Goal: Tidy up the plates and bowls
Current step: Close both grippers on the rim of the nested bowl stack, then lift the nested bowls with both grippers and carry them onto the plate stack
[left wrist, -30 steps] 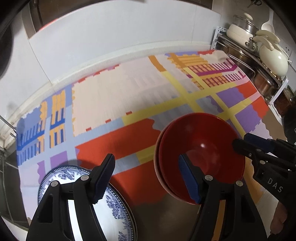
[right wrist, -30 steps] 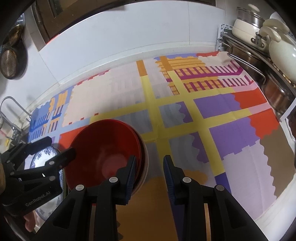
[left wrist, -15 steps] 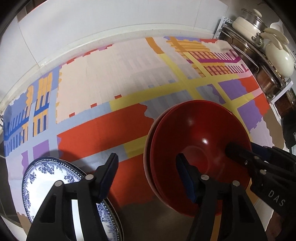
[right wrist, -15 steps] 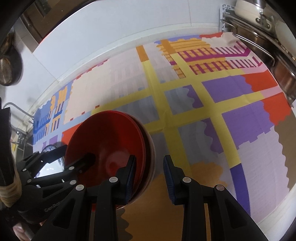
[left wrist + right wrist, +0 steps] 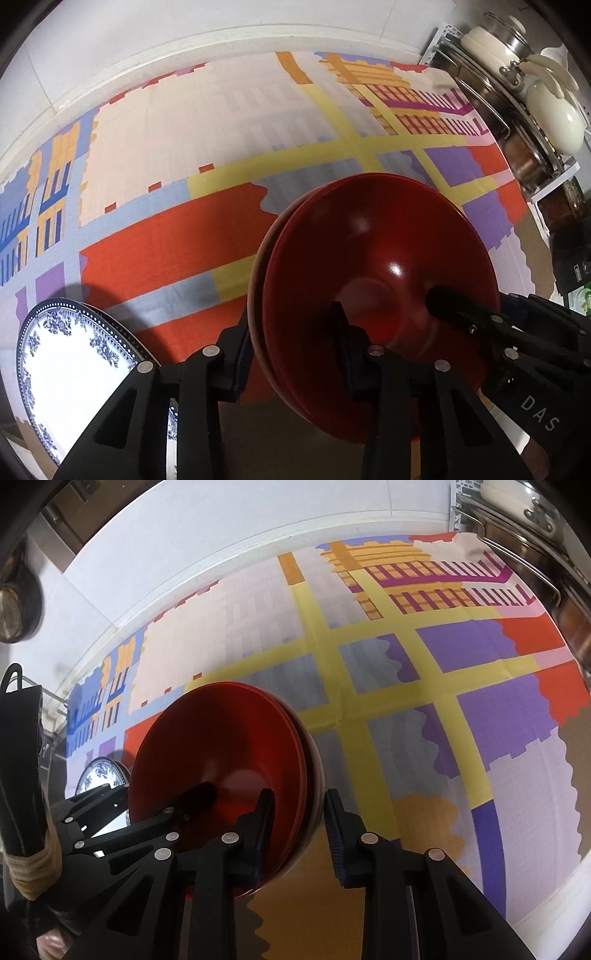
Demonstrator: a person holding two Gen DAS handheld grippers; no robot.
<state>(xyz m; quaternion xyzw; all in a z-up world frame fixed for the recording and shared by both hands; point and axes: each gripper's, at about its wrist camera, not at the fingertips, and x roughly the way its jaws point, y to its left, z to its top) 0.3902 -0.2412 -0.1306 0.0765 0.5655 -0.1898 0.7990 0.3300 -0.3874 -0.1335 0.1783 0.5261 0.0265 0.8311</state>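
Note:
A stack of nested red bowls (image 5: 373, 280) sits on a colourful patterned cloth; it also shows in the right wrist view (image 5: 225, 753). My left gripper (image 5: 291, 354) is open and straddles the stack's left rim, one finger outside and one inside. My right gripper (image 5: 297, 834) is open and straddles the right rim, its left finger inside the bowl and its right finger outside. A blue and white plate (image 5: 77, 380) lies at the lower left, and shows small in the right wrist view (image 5: 99, 779).
Cream and steel pots (image 5: 546, 107) stand on a metal rack at the far right. A white tiled wall (image 5: 184, 22) runs along the back. A dark pan (image 5: 14, 609) hangs at the left. The cloth (image 5: 443, 709) stretches right of the bowls.
Both grippers have moved down and in onto the red bowls. Each now has one finger inside the top bowl and one outside the rim.

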